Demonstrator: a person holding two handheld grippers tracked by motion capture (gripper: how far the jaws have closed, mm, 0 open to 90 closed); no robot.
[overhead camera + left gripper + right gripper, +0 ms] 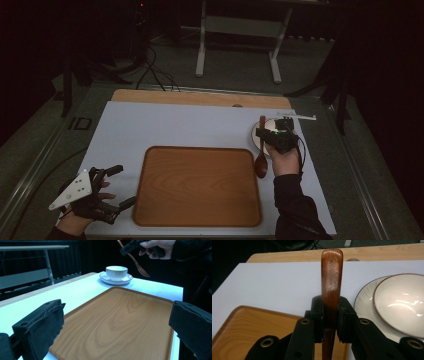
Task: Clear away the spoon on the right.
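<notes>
The left gripper (116, 186) waits with its jaws wide at the surface's (150, 125) near left corner, beside the empty wooden tray (198, 186) — probably keeping clear. At the right edge, the right gripper (261, 133) clamps a wooden spoon (261, 161) by its handle (bowl end hanging down) just beside the cup (116, 272) on its saucer (116, 280) — seemingly carrying it.

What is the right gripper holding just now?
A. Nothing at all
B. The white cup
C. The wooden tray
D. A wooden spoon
D: the right gripper has its jaws shut on the handle of the wooden spoon, lifted above the table beside the cup on its saucer; the tray lies flat, untouched.
</notes>
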